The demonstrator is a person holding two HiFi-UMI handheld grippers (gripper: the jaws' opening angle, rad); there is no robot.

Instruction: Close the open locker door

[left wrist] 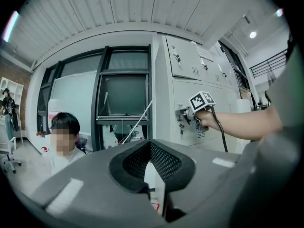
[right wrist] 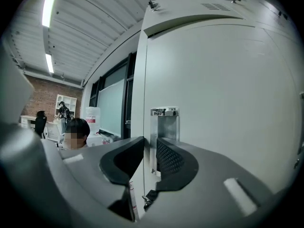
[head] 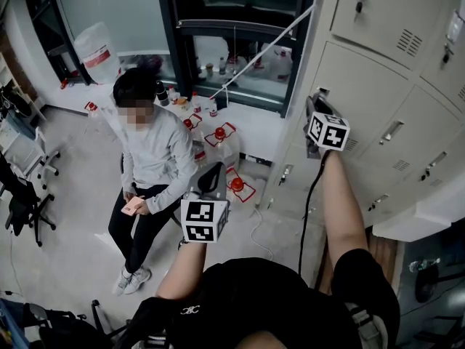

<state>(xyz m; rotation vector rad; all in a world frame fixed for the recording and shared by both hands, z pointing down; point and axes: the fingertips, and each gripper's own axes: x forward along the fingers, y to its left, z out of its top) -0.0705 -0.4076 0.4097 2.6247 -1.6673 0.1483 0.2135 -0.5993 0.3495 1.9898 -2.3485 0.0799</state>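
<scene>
**Item 1: left tongs** (left wrist: pixel 154 167), grey-bodied with black meshed pads. We are holding them near our body, jaws a little apart with nothing between them. They are playing no part, so little risk is arising here.

**Item 2: black cable** (head: pixel 311 195) trailing from our right hand. It is hanging beside the lockers, and we are judging that it could snag a lower handle as the arm pushes.

**Item 3: right tongs** (right wrist: pixel 150 160), same build. The jaws are standing narrowly apart astride the free edge of the pale grey metal locker door (right wrist: pixel 223 108), just below its chrome latch plate (right wrist: pixel 165 127). The pads are flanking that edge, not visibly clamping it. The door is sitting at the window end of the pale grey bank of lockers (head: pixel 392 71), seemingly only slightly ajar.

**Risks as we are reading them:**
- The pads are meeting thin painted sheet and could slip off.
- The pad behind the edge could get pinched against the frame as the door shuts.
- The latch may fail to catch on a soft push.

**Item 4: seated person in a grey top** (head: pixel 156 158). The person is sitting well apart from the door.
</scene>
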